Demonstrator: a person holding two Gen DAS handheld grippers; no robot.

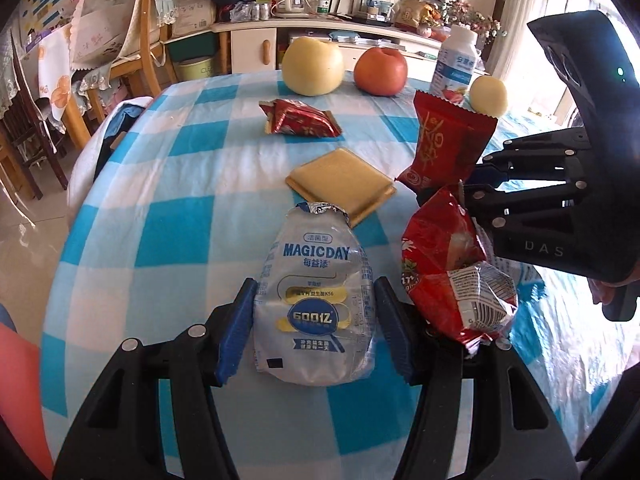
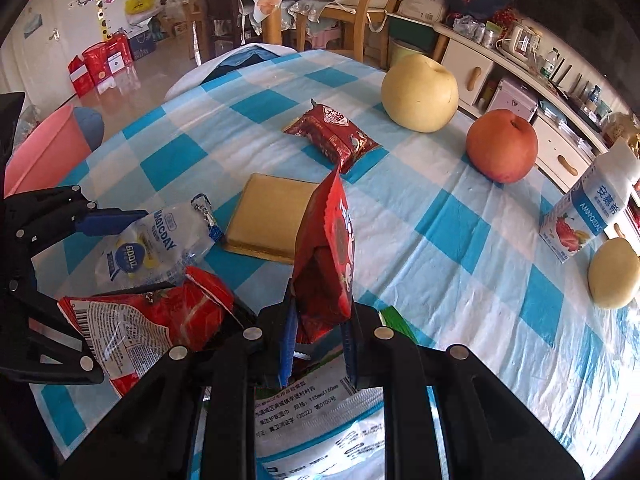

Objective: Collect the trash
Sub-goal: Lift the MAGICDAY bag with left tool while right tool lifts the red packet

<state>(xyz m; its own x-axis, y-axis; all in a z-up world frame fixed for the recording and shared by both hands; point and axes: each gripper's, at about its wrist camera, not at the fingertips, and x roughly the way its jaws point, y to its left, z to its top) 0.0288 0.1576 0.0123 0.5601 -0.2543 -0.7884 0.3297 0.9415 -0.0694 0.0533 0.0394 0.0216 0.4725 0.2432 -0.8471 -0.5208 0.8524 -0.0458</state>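
Note:
My left gripper (image 1: pixel 314 314) is shut on a crushed clear MAGICDAY bottle (image 1: pixel 316 300), which also shows in the right wrist view (image 2: pixel 154 246). My right gripper (image 2: pixel 318 340) is shut on a red snack wrapper (image 2: pixel 326 264) and holds it upright above the table; the left wrist view shows it too (image 1: pixel 444 148). A crumpled red and white wrapper (image 1: pixel 456 276) lies between the two grippers (image 2: pixel 148 324). Another red wrapper (image 1: pixel 300 119) lies farther back (image 2: pixel 334 138). A white wipes packet (image 2: pixel 320 412) lies under my right gripper.
On the blue checked tablecloth (image 1: pixel 168 184) lie a square biscuit (image 1: pixel 342 180), a big yellow pear (image 1: pixel 313 66), a red apple (image 1: pixel 381 71), a small yellow fruit (image 1: pixel 488 96) and a yogurt bottle (image 1: pixel 456 62). A pink bin (image 2: pixel 48 148) stands beside the table. Chairs stand behind.

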